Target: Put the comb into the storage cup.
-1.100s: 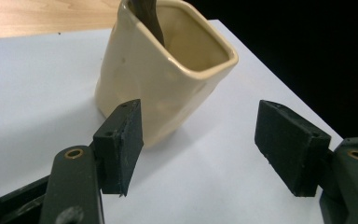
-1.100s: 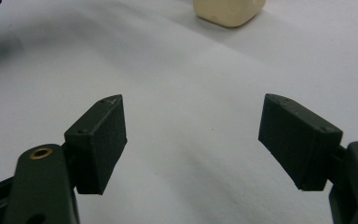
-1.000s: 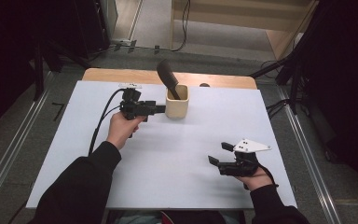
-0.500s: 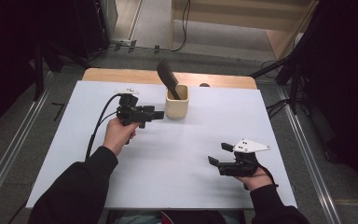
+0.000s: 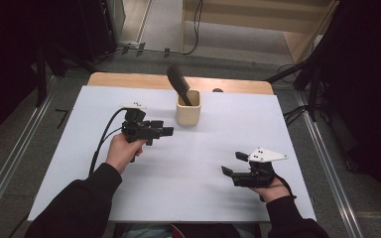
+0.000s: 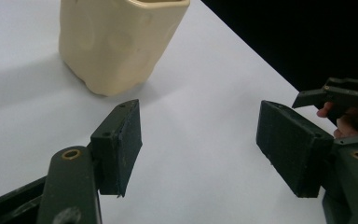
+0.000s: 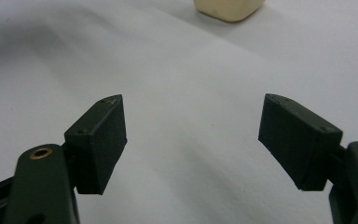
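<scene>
Drawn back from cream cup (image 5: 188, 113), left gripper (image 5: 164, 131): now just beside it, nearer the person, released, nothing between jaws. Right gripper (image 5: 232, 163) unmoved on white tabletop (image 5: 188, 198), also released. Cup upright at far edge, dark brush (image 5: 178, 82) standing inside.

Cream cup (image 5: 188, 115), black comb (image 5: 178, 82), white table (image 5: 198, 163), black fingers (image 6: 121, 144).

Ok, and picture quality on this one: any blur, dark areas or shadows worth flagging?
High view: the white table is evenly lit, the surroundings fall to near black, and the dark brush in the cream cup shows little detail. Left gripper view: the cup is fairly sharp and casts a soft shadow; its top is cropped. Right gripper view: the cup is cut off at the top edge.
</scene>
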`<state>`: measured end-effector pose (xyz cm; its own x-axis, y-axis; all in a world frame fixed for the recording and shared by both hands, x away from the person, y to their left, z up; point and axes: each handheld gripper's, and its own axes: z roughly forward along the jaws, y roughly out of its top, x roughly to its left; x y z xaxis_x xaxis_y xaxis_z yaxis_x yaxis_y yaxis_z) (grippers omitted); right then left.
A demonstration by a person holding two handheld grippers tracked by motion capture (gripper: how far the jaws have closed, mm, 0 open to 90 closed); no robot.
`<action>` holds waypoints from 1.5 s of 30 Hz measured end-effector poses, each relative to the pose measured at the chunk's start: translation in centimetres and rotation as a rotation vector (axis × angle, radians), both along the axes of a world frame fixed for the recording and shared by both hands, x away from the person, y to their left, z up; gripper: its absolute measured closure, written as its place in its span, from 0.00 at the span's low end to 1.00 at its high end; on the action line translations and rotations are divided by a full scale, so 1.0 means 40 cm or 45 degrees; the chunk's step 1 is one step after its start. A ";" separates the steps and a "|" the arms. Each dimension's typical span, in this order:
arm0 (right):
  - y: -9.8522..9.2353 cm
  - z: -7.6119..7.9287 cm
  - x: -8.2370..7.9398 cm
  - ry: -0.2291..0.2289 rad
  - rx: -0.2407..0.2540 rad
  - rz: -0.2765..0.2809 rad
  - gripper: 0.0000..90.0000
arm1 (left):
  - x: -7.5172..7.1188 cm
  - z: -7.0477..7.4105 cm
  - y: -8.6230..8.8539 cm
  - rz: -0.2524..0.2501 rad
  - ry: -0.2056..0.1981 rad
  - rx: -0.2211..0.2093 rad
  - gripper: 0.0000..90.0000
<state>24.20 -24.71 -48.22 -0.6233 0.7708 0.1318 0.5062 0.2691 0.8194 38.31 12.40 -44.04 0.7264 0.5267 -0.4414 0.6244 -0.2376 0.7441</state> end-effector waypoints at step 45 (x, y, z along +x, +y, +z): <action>-0.002 -0.003 0.004 0.010 -0.009 0.001 0.24 | -0.120 -0.005 0.045 -0.054 -0.002 0.051 0.33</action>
<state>24.34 -24.81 -48.35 -0.6229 0.7713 0.1309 0.5120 0.2754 0.8136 33.52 14.18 -44.24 0.7494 0.5125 -0.4192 0.6118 -0.2938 0.7345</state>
